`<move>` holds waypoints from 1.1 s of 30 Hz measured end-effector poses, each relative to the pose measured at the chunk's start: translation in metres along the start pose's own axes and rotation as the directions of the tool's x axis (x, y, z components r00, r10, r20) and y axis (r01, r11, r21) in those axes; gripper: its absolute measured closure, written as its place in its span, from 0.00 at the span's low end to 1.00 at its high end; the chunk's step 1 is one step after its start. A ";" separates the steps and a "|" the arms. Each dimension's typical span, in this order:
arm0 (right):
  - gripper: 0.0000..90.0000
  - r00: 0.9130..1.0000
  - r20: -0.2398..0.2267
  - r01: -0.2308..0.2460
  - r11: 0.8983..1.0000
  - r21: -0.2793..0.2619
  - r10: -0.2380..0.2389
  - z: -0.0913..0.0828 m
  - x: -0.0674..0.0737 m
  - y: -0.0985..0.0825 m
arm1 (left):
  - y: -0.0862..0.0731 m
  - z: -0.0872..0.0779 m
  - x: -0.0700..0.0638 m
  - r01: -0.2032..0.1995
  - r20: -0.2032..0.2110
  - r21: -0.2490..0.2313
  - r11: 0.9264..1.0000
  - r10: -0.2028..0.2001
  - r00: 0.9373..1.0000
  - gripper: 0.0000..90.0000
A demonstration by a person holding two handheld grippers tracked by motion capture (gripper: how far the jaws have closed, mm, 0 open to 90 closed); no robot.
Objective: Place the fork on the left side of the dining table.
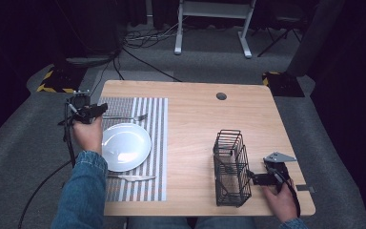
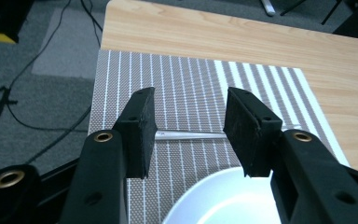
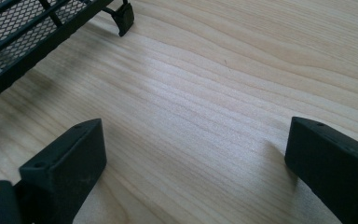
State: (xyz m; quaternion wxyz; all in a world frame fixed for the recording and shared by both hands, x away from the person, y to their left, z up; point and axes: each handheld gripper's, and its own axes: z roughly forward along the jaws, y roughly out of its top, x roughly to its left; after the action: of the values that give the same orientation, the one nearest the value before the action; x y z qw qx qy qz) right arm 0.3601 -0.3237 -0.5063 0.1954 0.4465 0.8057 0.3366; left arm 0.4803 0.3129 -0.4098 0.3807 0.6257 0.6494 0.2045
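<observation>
Fork (image 1: 126,117) lies flat on striped placemat (image 1: 155,143), just beyond white plate (image 1: 125,146). Thin, stiff, light, slick metal; best pinched across handle. Left gripper (image 2: 189,122) released, jaws apart above handle, nothing gripped. Right gripper (image 3: 193,158) released over bare surface (image 3: 223,84) beside wire caddy (image 1: 231,167).

- Blue denim sleeve (image 1: 82,191) on the left forearm.
- Black left gripper (image 2: 189,123): flat matte pads, brass-ringed screw holes, trailing black cable.
- Black right gripper (image 1: 256,179): grey three-cornered plate on top.
</observation>
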 end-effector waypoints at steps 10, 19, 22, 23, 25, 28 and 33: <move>0.06 1.000 -0.001 -0.001 1.000 0.000 0.001 0.000 0.000 0.000 | -0.003 -0.034 -0.024 -0.101 0.033 -0.034 0.994 0.102 0.994 0.58; 0.06 1.000 -0.001 -0.001 1.000 0.000 0.001 0.000 0.000 0.000 | -0.011 -0.066 -0.049 -0.191 0.066 -0.054 0.980 0.194 0.979 0.55; 0.06 1.000 -0.001 0.000 1.000 0.000 0.000 0.000 0.000 0.000 | -0.014 -0.078 -0.057 -0.220 0.081 -0.064 0.973 0.225 0.971 0.55; 0.06 1.000 -0.001 0.000 1.000 0.000 0.000 0.000 0.000 0.000 | -0.015 -0.081 -0.059 -0.225 0.086 -0.068 0.972 0.231 0.969 0.55; 0.06 1.000 -0.002 0.000 1.000 0.000 0.000 0.000 0.000 0.000 | -0.018 -0.089 -0.064 -0.236 0.098 -0.075 0.969 0.243 0.965 0.55; 0.06 1.000 -0.003 0.001 1.000 -0.001 -0.001 0.000 0.000 0.000 | -0.023 -0.099 -0.070 -0.250 0.117 -0.090 0.964 0.259 0.959 0.54; 0.06 1.000 -0.003 0.001 1.000 0.000 -0.001 0.000 0.000 0.000 | -0.032 -0.110 -0.080 -0.285 0.142 -0.085 0.955 0.294 0.945 0.51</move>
State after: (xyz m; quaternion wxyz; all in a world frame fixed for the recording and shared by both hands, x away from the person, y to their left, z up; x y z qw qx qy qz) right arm 0.3604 -0.3238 -0.5062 0.1946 0.4457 0.8061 0.3372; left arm 0.3705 0.2548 -0.3455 0.4151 0.7156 0.5125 0.2301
